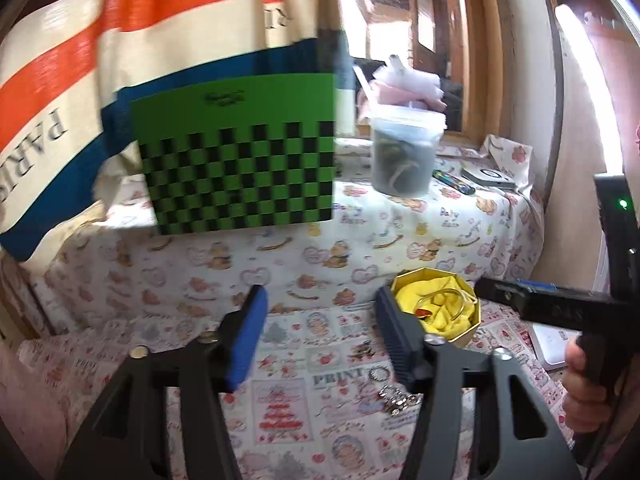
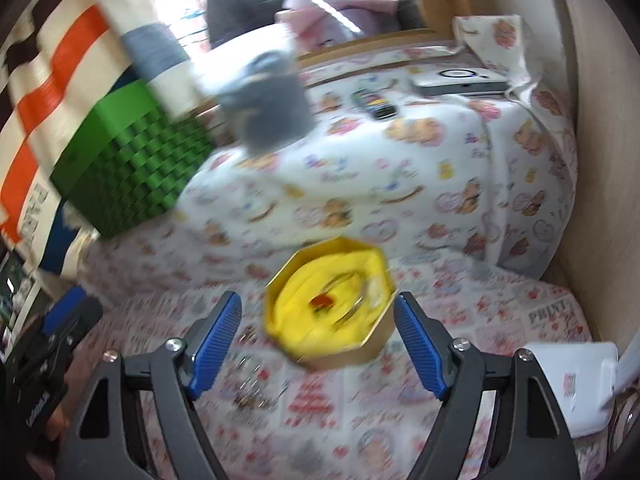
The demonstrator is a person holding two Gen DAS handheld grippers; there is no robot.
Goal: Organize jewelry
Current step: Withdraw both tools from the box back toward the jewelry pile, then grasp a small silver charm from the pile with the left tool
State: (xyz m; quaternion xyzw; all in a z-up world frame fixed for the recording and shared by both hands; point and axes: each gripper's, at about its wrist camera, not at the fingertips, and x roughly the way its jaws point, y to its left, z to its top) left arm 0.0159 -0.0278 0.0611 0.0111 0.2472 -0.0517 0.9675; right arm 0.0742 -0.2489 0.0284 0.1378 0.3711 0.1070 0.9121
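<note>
the patterned cloth (image 1: 400, 248) covers the whole worktop and a raised hump at the back, where a green checkered box (image 1: 236, 156), a lidded tub (image 1: 404, 152), a flat white device (image 1: 488, 176) and a small dark gadget (image 1: 454, 180) stand near a wood-framed window; a striped bag (image 1: 80, 60) with orange and blue bands hangs at the left. on the lower level sits the gold box (image 2: 332, 304), open, lined with yellow cloth, a thin bangle (image 1: 448, 304) and a small red piece (image 1: 423, 312) lying inside it. the left tool (image 1: 320, 336) stands about half open with nothing between its pads, held over the cloth just left of the gold box. the right tool (image 2: 318, 336) is spread wide and empty, the gold box lying just ahead of its gap. loose pieces are not yet stored: a silvery chain (image 1: 396, 398), a ring (image 1: 379, 374) and a small dark charm (image 1: 362, 350) lie on the cloth near the left tool's right finger. the step in hand looks like a pause between pieces, one probably just put in the box. the next move calls for lowering a tool onto the chain or ring and pinching low, since such thin pieces lie flat against soft cloth and may slip or drag the fabric.
</note>
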